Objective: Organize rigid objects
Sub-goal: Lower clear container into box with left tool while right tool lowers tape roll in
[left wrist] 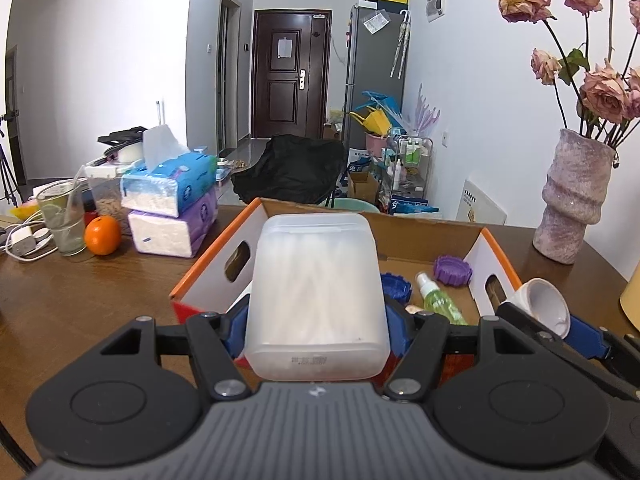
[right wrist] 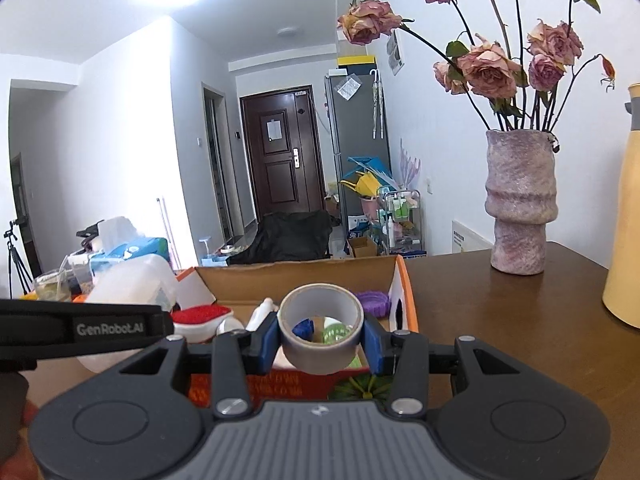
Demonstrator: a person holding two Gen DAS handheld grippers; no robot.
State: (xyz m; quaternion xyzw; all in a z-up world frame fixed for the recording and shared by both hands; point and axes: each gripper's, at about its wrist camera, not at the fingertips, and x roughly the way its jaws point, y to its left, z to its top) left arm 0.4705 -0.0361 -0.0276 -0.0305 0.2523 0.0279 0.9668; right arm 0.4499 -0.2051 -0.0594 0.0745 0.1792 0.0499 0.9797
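The left gripper (left wrist: 316, 322) is clamping a frosted plastic box (left wrist: 316, 300) by its two side walls, blue pads pressing in near its lower half, above the near edge of the cardboard box (left wrist: 212, 264). The plastic box looks light and stiff, but its walls are smooth and probably slippery, so a grip low on the flat sides, as here, is suiting it better than one on the rounded corners. What is inside is showing only as pale sticks through the plastic, perhaps cotton swabs.

The right gripper (right wrist: 320, 344) is closing on a roll of tape (right wrist: 320, 330), pads on opposite points of the outer rim, hole facing the camera. The roll is rigid and light; squeezing across the rim is holding it well, though it could pivot between the pads.

Further in, on the cardboard box's floor, a green spray bottle (left wrist: 438, 300), a blue lid (left wrist: 396, 286) and a purple lid (left wrist: 452, 270) are lying toward the right wall. Beyond the far right corner, a vase (right wrist: 520, 204) is standing on the table (right wrist: 500, 320).
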